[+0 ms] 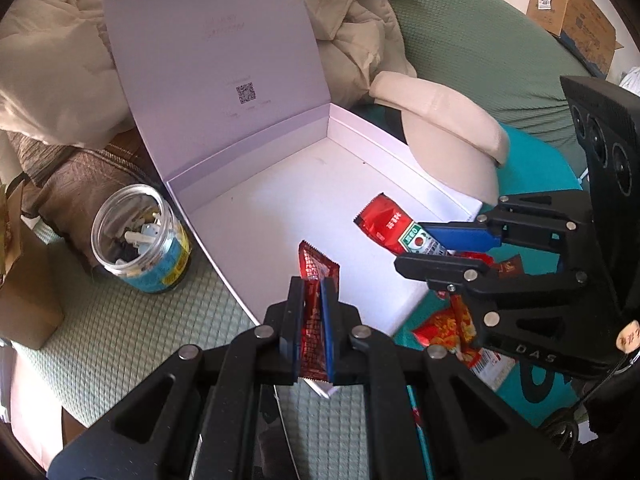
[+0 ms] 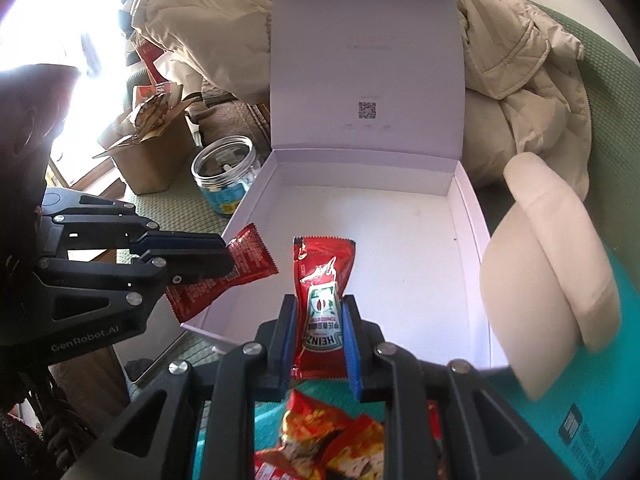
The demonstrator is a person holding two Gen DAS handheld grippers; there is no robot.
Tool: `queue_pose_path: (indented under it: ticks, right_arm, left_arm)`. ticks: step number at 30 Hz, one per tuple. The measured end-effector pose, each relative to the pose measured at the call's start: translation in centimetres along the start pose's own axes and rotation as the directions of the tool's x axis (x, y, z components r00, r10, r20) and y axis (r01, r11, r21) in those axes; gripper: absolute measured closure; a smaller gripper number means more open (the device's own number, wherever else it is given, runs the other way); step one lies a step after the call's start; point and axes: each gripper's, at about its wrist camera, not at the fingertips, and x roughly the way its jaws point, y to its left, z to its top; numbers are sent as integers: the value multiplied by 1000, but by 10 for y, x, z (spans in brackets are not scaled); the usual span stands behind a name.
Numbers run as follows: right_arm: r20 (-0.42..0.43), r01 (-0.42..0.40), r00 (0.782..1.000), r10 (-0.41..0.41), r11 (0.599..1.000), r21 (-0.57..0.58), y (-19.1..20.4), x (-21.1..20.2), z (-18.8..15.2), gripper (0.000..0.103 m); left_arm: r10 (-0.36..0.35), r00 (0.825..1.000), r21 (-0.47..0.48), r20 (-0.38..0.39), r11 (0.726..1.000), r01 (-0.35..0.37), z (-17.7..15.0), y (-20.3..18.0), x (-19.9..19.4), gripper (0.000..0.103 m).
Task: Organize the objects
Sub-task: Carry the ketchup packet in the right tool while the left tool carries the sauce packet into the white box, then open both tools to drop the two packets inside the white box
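Both claws loaded. My left gripper (image 1: pixel 311 312) is clamped on a dark red sauce packet (image 1: pixel 318 276), held over the near-left edge of the open white box (image 1: pixel 280 208). My right gripper (image 2: pixel 320 332) pinches a Heinz ketchup packet (image 2: pixel 323 276) above the box floor. Step in hand: dropping packets into the box. Next, I judge: lower, release each flat inside. More snack wrappers (image 2: pixel 320 432) wait outside.

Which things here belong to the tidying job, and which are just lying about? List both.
Part of the job:
left hand-held gripper gripping a red sauce packet
right hand-held gripper gripping a Heinz ketchup packet
open white box
loose snack packets

Lying about:
clear jar
beige jacket
cardboard box
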Motion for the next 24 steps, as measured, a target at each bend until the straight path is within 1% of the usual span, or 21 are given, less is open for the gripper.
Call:
queue_pose_path:
  ticks: [4,7,9,16,24]
  right_arm:
    - [-4,-2,1000,2,1000,-7,-5,10,8,82]
    - [-3,-15,1000,15,1000,-6,-10,18,14,82]
    - [-3,-13,1000,13,1000,-5,-13,24,19,82]
    - [-6,11,1000,-11,1000,-11,-24,42,32,82]
    - [-12,54,998,-55,998,-22,-37,54,44,82]
  left_arm:
    - [0,1000,2,0,1000,0,9,6,9,95]
    - [-13,1000,-11,-7,1000,13,15,12,19,95]
    - [-7,1000,-8,-7,1000,7,18,14,25,95]
    - [0,1000,-16,-10,1000,0,33,21,44,95]
    - [7,1000,8,-2,1000,-7,47,20,61,95]
